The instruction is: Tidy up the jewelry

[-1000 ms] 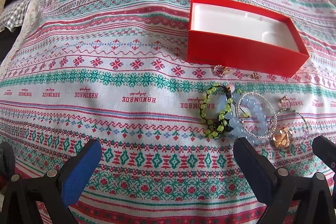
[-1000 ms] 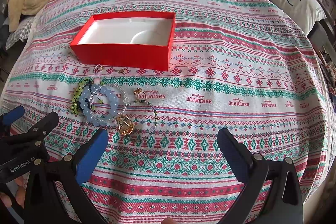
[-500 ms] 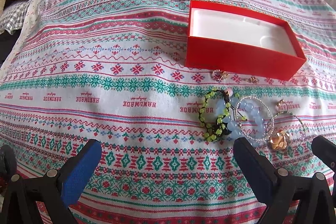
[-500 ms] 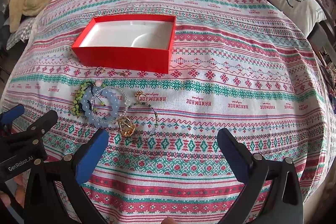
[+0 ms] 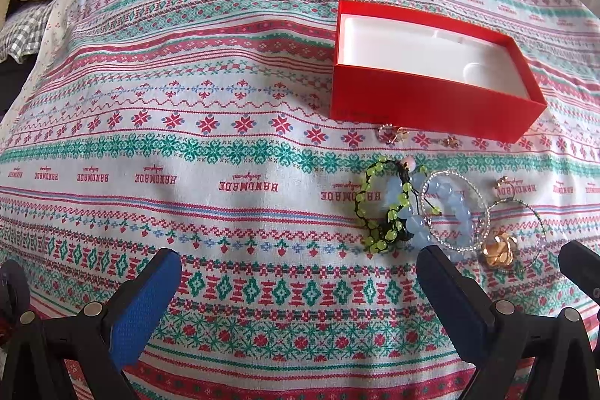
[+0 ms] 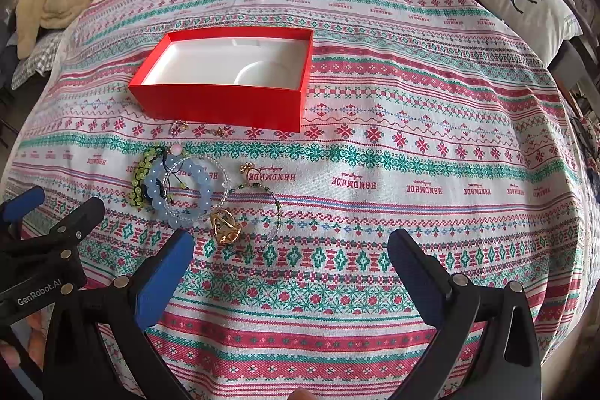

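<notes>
Lying just beyond left gripper (image 5: 300, 272): bracelets (image 5: 412, 208); both grippers gape, empty

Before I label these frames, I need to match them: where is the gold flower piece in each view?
Left wrist view: the gold flower piece lies at lower right, beside the right finger of the hand-held gripper.
Right wrist view: it lies left of centre, just above the left finger.
Shared landmark: the red box, beyond the jewelry in both.
</notes>
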Demonstrator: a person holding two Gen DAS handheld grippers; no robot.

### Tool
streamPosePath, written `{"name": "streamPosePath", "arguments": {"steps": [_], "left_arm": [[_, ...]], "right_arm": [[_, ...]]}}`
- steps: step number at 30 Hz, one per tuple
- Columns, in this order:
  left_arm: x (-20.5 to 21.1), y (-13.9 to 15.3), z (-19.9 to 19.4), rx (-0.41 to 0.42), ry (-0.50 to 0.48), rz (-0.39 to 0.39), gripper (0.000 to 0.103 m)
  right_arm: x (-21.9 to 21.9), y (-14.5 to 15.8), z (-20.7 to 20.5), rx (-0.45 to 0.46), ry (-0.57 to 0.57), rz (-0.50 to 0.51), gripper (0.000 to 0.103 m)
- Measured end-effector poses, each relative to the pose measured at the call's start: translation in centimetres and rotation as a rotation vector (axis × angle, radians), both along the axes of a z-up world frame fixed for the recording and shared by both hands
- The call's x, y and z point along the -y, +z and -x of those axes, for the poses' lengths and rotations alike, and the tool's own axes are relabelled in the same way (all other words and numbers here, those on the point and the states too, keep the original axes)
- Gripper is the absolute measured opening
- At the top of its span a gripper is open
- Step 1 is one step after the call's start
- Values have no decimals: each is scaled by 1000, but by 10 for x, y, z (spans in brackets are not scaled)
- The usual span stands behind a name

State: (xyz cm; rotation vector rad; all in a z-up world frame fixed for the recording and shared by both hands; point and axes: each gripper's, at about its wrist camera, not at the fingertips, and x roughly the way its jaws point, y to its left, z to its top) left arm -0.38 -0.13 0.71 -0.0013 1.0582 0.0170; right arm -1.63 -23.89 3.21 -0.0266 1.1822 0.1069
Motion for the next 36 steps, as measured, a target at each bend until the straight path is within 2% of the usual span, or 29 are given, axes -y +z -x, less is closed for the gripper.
{"name": "streamPosePath", "arguments": {"steps": [8,17,20,24,29,30,32,34,36], "left_arm": [[-2,5,-7,-29,-40,42,103],[-3,23,-30,-31,-105,21,102],[-5,18,-40,-61,-131,60,99],[-14,2,-52,-91,-131,168,86],[-19,-21,-66,-151,-115,295,63],[-19,-24,-68,-158,-116,304,56],[-16,-28,-72,-161,-120,307,50],[-10,-33,-75,-161,-132,297,40],[-4,-37,-76,-168,-153,283,36]], "right_arm": [[1,0,-2,-19,10,-17,103],[6,7,-22,-98,40,-67,103],[8,8,-29,-114,50,-86,103],[15,4,-39,-112,39,-104,103],[25,-13,-47,-176,2,-206,80],[25,-15,-48,-181,0,-215,78],[23,-18,-50,-184,5,-216,71],[20,-20,-51,-191,15,-219,65],[15,-24,-53,-197,27,-214,60]]}}
